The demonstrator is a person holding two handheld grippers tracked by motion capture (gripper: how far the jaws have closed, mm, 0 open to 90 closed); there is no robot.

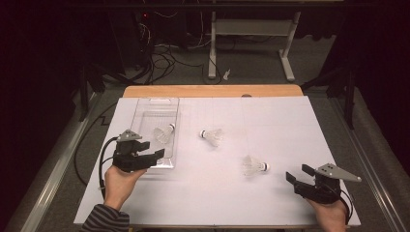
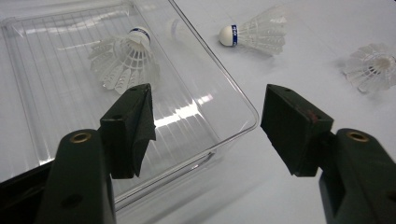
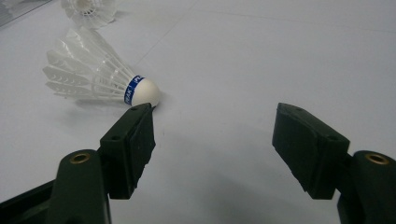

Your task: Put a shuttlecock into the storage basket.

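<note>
Shuttlecocks lie on the white desk (image 1: pixel 290 125) — three of them. One shuttlecock (image 1: pixel 165 133) rests inside the clear tray (image 1: pixel 145 108), on its side. The middle shuttlecock (image 1: pixel 212 137) lies on the bare desk just past the tray's right wall. The near shuttlecock (image 1: pixel 253 166) lies closer to the person, between the two hands.

The left tool (image 1: pixel 157 155) hangs over the near right corner of the tray, jaws wide apart, holding nothing. The right tool (image 1: pixel 298 174) sits low at the desk's right front, jaws also wide apart and holding nothing, pointed toward the near shuttlecock but not touching it.

The left gripper view shows what the high view is too small to tell: ribs on the tray's floor, and a blue band under the round white tip of the shuttlecock in the tray (image 2: pixel 125 60). It also shows the tray's clear wall standing between that one and the middle shuttlecock (image 2: pixel 254 33).

The right gripper view shows the near shuttlecock (image 3: pixel 100 74) up close — its white tip with a blue band lies just past the left jaw's end.

Behind the desk, on the floor, are dark cables (image 1: pixel 159 60) and a grey metal stand (image 1: pixel 251 29).
</note>
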